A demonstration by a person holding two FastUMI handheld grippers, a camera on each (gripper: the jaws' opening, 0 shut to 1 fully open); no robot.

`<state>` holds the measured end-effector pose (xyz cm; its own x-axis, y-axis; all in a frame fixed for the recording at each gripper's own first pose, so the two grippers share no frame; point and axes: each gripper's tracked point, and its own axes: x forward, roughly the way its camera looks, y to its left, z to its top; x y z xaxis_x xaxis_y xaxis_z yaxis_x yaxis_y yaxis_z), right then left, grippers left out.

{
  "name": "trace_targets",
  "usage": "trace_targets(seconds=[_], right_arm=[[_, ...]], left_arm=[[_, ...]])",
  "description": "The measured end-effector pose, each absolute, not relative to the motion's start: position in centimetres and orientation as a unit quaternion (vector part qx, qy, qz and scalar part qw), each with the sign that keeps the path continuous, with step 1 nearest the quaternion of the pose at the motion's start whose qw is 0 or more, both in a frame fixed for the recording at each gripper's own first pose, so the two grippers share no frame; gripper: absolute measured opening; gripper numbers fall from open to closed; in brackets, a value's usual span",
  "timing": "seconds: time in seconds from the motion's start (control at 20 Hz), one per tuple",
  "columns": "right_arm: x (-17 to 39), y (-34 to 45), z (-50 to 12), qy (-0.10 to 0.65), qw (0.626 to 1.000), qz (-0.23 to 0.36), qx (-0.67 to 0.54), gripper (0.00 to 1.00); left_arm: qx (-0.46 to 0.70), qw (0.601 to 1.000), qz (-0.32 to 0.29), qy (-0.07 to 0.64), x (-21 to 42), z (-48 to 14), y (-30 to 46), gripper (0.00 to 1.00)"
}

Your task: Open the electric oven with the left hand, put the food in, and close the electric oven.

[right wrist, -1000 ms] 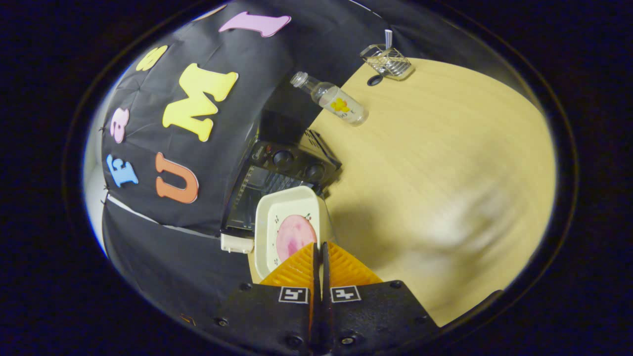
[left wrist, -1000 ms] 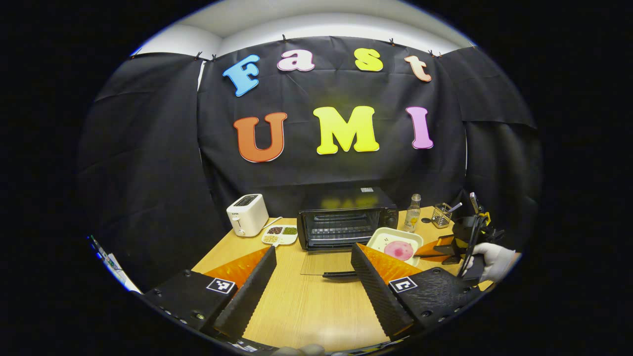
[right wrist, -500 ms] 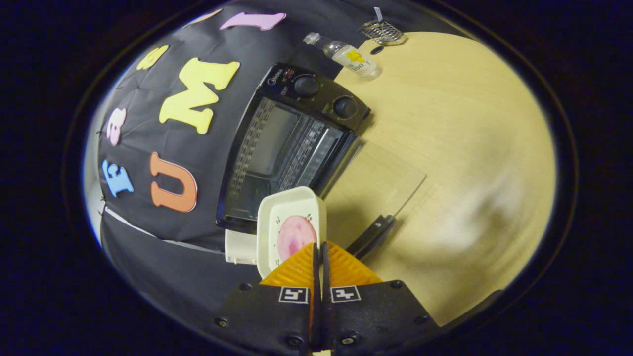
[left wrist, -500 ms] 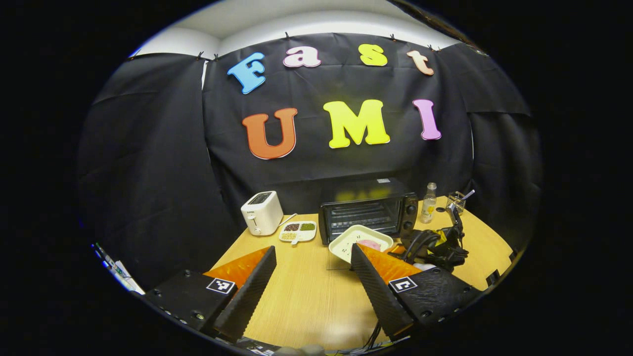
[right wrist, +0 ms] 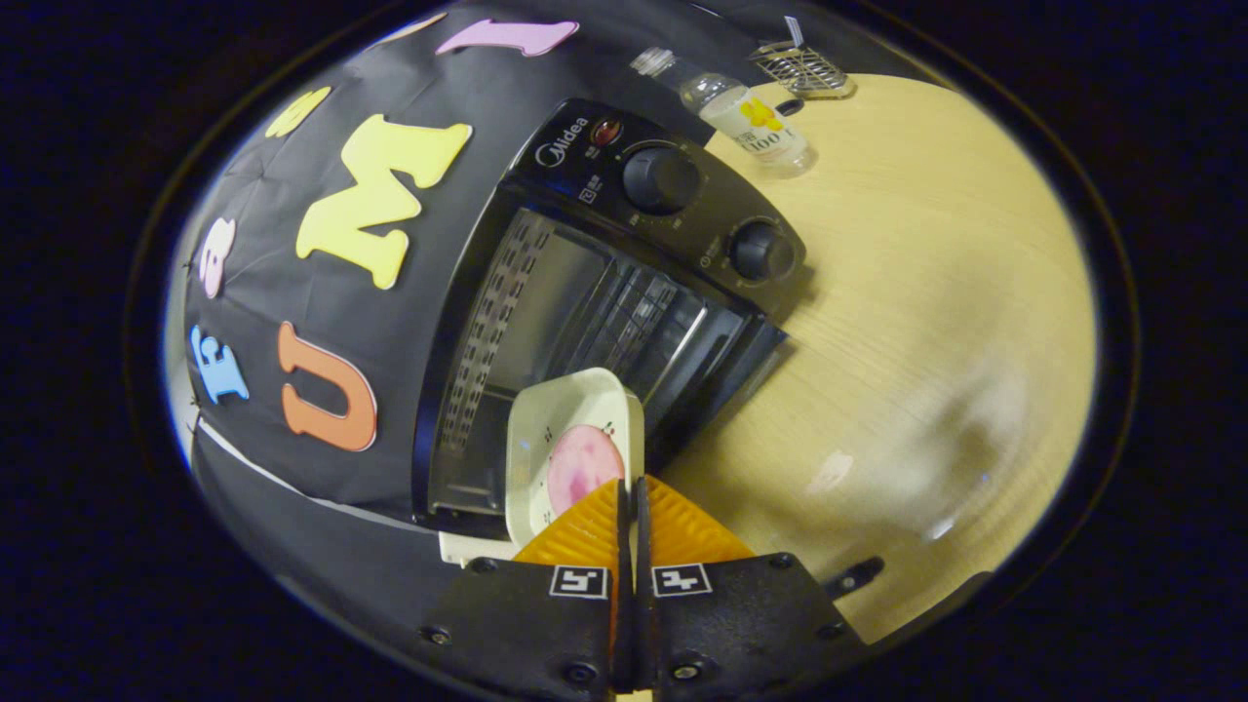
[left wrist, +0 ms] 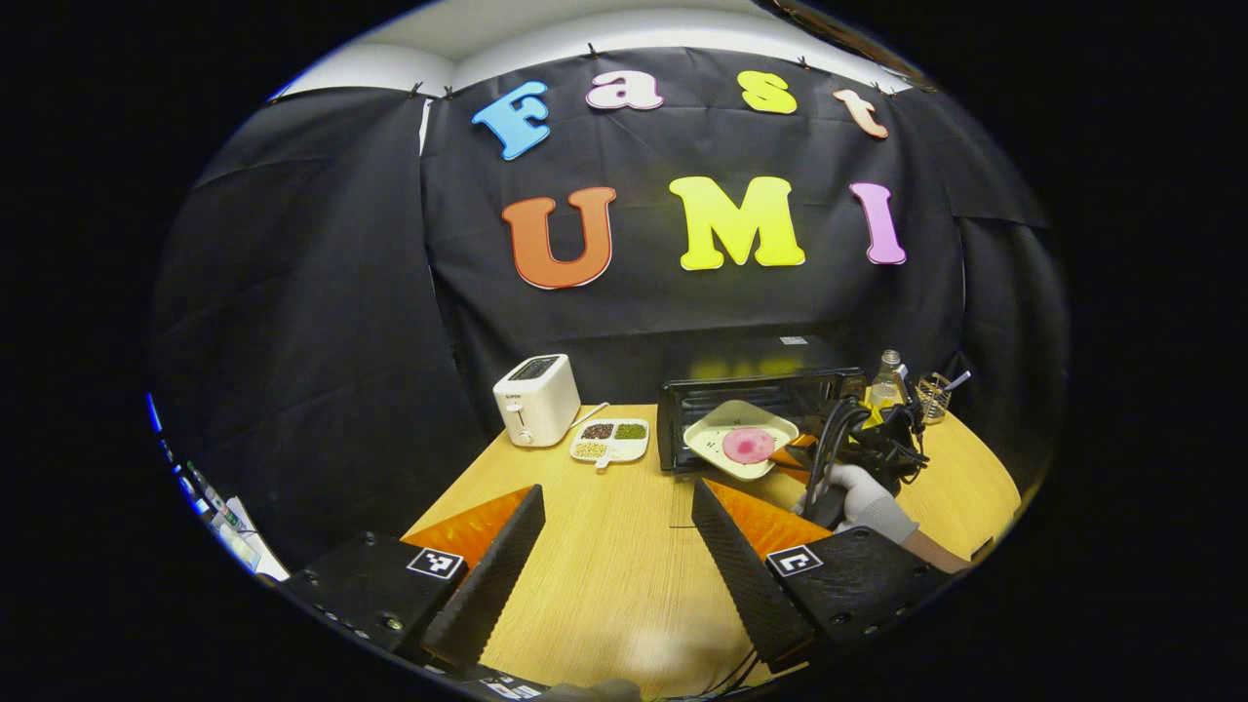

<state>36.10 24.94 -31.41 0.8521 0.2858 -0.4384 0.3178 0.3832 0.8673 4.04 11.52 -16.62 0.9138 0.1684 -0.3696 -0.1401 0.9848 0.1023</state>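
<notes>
In the left gripper view my left gripper [left wrist: 612,546] hangs back over the bare wooden table [left wrist: 604,585], its fingers spread wide with nothing between them. Across the table the electric oven [left wrist: 756,400] stands with its door dropped flat toward me, and the white dish [left wrist: 739,436] carrying the pink slice of food [left wrist: 748,445] hovers right at its mouth, held out by my other hand [left wrist: 863,492] on the far gripper. A toaster [left wrist: 535,399] and a small divided plate of beans [left wrist: 610,441] sit to the left of the oven, well clear of the work. In the right gripper view my right gripper [right wrist: 631,502] is pinched tight on the near rim of the dish [right wrist: 570,444], the two fingers almost meeting, with the food [right wrist: 583,466] lying just beyond the tips and the dish's far edge reaching into the open oven [right wrist: 604,312]. A bottle [right wrist: 746,112] stands past the oven's knobs. I judge the dish stiff and light but smooth, so a one-edge pinch lets it sag or twist; the food looks loose on it and could slide if I tilt. I would keep hold at the rim's middle, level, and set it on the rack before letting go.
</notes>
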Motion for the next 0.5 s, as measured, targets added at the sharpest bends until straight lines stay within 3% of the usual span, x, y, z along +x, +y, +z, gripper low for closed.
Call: trace_targets(seconds=[0.25, 0.5], right_arm=[[40.8, 23.1, -31.8, 0.255, 0.793, 0.002, 0.554, 0.01], [42.7, 22.2, -31.6, 0.236, 0.795, 0.021, 0.559, 0.11]], left_arm=[[0.03, 0.974, 0.098, 0.202, 5.4, -17.0, 11.1, 0.97], [0.027, 0.97, 0.116, 0.21, 5.8, -17.3, 10.8, 0.97]])
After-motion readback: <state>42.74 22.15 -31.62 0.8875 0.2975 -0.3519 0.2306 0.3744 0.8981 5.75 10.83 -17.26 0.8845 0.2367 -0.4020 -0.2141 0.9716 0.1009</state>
